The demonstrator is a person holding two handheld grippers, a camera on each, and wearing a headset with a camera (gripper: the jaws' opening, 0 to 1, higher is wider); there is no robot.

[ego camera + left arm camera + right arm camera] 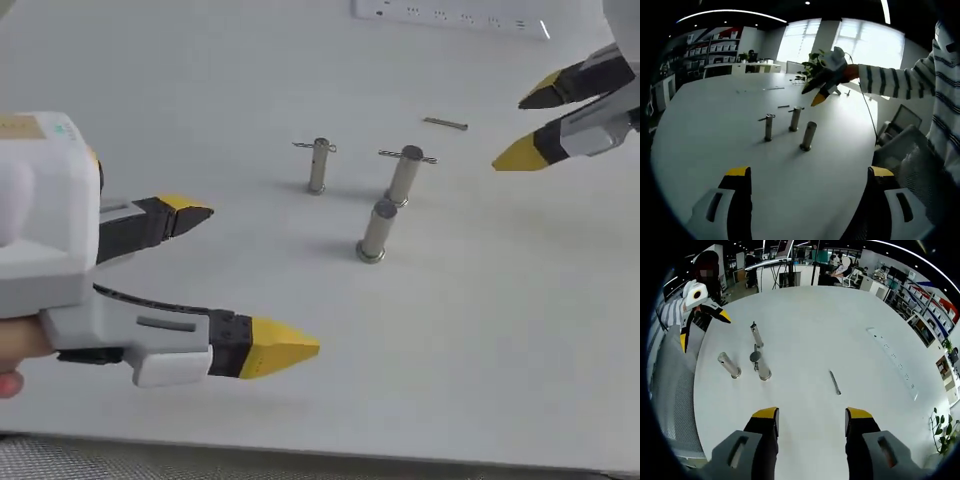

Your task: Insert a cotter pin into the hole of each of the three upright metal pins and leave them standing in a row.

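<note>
Three metal pins stand upright on the white table (480, 330). The back left pin (318, 165) and the back right pin (404, 175) each carry a cotter pin through the top. The front pin (377, 230) has nothing through its top. A loose cotter pin (445, 124) lies flat behind them, also seen as cotter pin (834, 382). My left gripper (245, 280) is open at the near left, well short of the pins. My right gripper (512, 130) hovers open at the far right, above the table and holding nothing.
A white power strip (450, 15) lies along the far edge of the table. A person's striped sleeve (900, 82) reaches in behind the right gripper (822, 85). Office chairs (905, 150) stand beside the table.
</note>
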